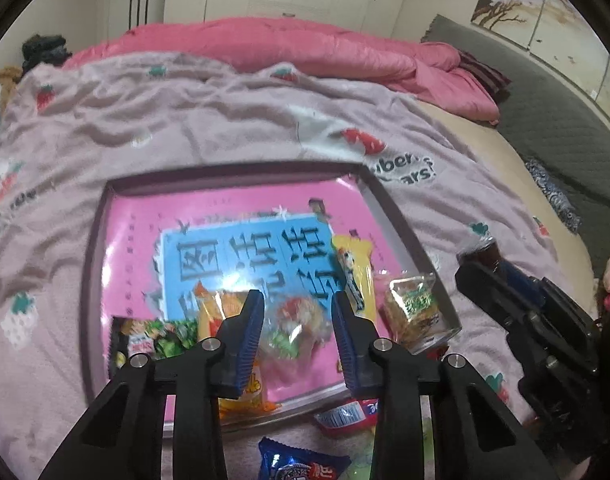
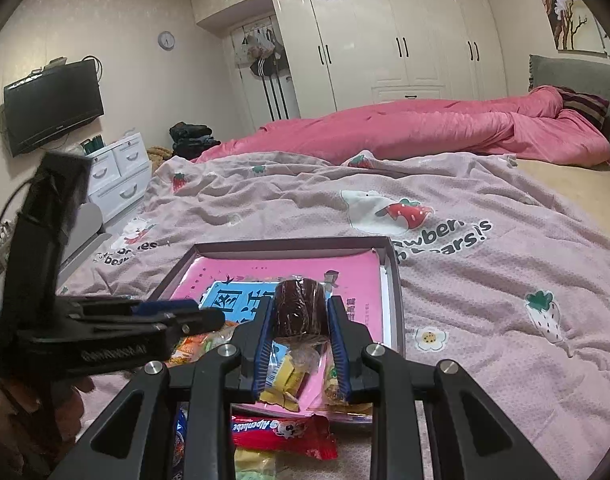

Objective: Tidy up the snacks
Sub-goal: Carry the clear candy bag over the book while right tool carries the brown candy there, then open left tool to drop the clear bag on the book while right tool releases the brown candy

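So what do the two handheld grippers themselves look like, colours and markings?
Both the left gripper and right gripper have matte black plastic linkage arms with triangular cut-outs, round silver pivot bolts, and ribbed blue finger pads. Seen from the right wrist, the left gripper's side carries blurred white lettering.

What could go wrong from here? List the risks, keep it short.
1. The right gripper pinches the wrapped brown cake only by its sides; squeezing may crush it, or the slick wrapper may slip out.
2. The left gripper hangs open over loose packets in the tray, close to the right one; the two could bump.
3. The tray sits on a soft blanket and may tip.
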Motion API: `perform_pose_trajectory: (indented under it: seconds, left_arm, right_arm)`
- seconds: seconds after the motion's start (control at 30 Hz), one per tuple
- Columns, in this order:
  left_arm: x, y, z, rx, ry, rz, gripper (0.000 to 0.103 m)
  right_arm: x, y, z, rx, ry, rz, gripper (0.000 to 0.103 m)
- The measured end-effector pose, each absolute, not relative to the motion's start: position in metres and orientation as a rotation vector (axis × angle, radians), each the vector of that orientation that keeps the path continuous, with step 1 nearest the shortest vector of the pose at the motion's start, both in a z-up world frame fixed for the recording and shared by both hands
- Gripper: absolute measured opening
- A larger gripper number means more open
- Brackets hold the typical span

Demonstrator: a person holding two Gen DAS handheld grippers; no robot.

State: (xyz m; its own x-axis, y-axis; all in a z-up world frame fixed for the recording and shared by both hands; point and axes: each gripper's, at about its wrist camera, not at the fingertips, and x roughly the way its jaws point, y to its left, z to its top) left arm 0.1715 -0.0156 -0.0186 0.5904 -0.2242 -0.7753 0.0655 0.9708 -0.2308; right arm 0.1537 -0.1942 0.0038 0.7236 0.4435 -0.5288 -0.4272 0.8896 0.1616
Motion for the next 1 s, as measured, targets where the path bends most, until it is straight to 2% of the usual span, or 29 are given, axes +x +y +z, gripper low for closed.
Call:
perform_pose_trajectory:
  seconds: [0.6,1.0]
  left_arm:
    - [0.176,-0.02,-0.045,-0.157,0.999,-0.183,0.036]
    - [0.174,-0.023,-0.049,-0.15,1.015,-0.209,0.036]
  right_arm:
    - [0.182,-0.186,-0.036,0.037,0.777,0.465,0.027]
    - [0.179,-0.176,-0.046,-0.003,0.811,0.495,0.027]
